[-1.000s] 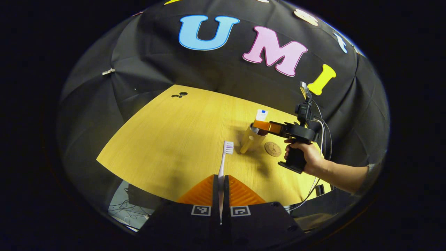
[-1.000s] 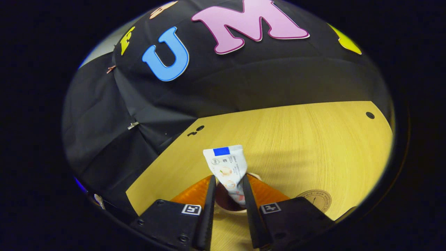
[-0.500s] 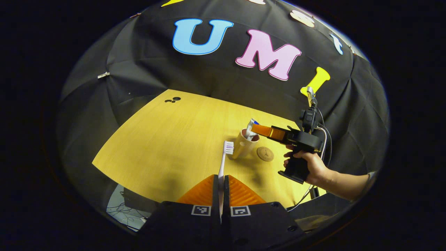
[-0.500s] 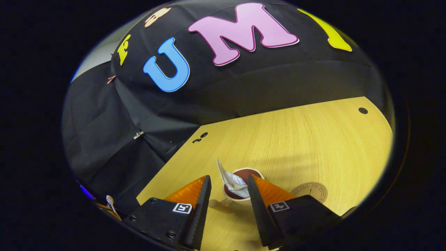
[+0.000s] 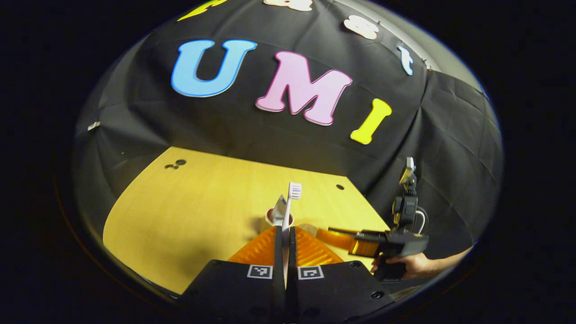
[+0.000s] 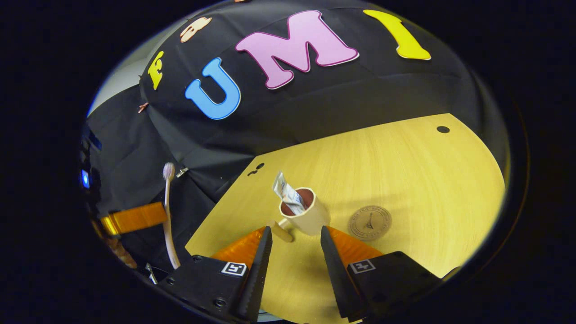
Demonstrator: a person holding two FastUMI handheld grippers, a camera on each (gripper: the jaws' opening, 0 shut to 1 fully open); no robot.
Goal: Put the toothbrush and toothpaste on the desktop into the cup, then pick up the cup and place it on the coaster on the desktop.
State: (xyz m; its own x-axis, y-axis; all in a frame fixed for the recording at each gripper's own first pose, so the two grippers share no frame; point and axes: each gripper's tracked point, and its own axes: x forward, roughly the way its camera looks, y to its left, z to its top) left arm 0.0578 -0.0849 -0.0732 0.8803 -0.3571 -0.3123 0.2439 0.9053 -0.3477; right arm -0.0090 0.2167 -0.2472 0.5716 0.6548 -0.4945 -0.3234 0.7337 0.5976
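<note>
Over on my left side, the left gripper [image 5: 284, 234] is clenched on the toothbrush [image 5: 290, 204], both fingers pressed against its handle, the bristle head standing upright above the fingertips. From the left gripper view the brush lines up with the cream cup [image 5: 270, 220] behind it on the wooden desktop [image 5: 189, 211], and I can see the toothpaste tube [image 5: 279, 205] already leaning out of that cup. So I judge the toothpaste step done and the toothbrush step in hand: I am carrying the brush toward the cup, not yet over its mouth as far as I can tell. Moving right, the right gripper view shows the cup [image 6: 303, 211] sitting on the desktop with its handle pointing toward me and the tube [image 6: 288, 193] resting against its left inner wall. Just beside it, to the right and apart from it, lies the round coaster [image 6: 370, 222]. My right gripper [image 6: 292, 252] is released, its jaws spread wide and holding nothing, hovering near the cup. Next I need to tip the brush handle-down into the open side of the cup, clear of the tube, then let go.
</note>
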